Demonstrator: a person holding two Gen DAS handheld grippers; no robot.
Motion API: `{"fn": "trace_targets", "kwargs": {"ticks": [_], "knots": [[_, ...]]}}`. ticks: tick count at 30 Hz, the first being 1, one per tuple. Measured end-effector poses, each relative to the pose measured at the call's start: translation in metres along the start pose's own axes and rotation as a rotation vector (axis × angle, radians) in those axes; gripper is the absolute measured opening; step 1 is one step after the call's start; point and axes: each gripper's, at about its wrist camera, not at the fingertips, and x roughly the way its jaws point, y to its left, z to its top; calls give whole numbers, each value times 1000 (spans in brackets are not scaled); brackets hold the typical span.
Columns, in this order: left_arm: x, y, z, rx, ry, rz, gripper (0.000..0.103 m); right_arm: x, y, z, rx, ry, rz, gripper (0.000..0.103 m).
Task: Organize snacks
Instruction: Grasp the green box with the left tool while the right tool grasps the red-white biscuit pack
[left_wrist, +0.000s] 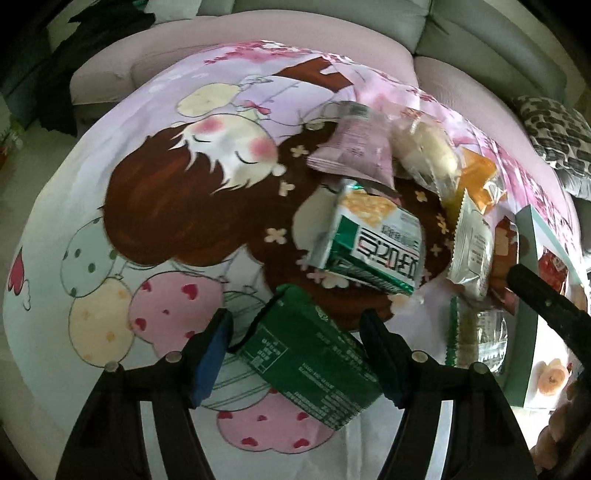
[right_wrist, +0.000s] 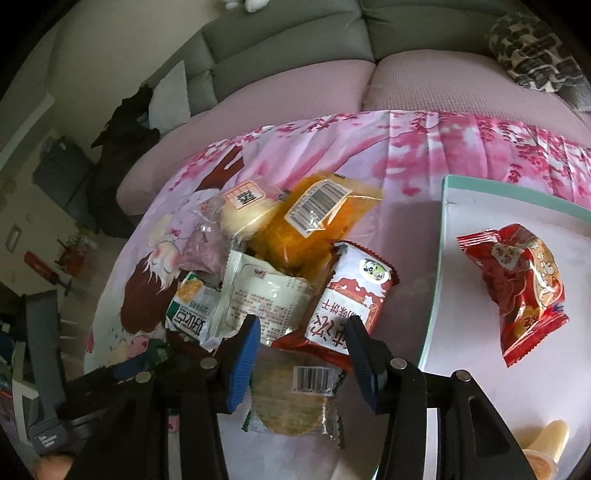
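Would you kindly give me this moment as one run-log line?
left gripper: shut on green packet | right gripper: around clear cracker pack | tray: red packet inside

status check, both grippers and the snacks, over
Left gripper shut on green pack. Right gripper straddles clear cracker pack, grip unclear. Snack pile crowds ahead.

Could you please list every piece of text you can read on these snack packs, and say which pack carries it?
"好吃点": green-and-white cracker pack, upside down in view.
Red-and-white pack: large characters, partly hidden, not surely readable.
Orange pack and clear cracker pack: barcodes, digits too small.
Dark green pack: small print, blurred.
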Motion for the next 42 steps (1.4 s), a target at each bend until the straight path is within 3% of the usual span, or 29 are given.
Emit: {"fn": "trace_targets", "kwargs": {"ticks": [9, 19, 23, 28, 33, 42], "knots": [[-12, 17, -2, -28, -18, -8, 72, 9, -16, 4, 91, 1, -47, 52], [-14, 2, -14, 15, -3, -20, 72, 21, -6, 6, 27, 5, -149, 52], [-14, -4, -16, 35, -3, -10, 72, 22, -5, 6, 28, 3, -146, 51], [-14, -15, -16, 65, -14, -10, 59, 27, -2, 6, 18, 4, -151, 52], [-19, -15, -16, 67, -39, -22, 54, 28, -1, 5, 17, 1, -141, 51], [-22, -6, -11, 52, -53, -25, 52, 26, -1, 2, 35, -6, -127, 46]]}}
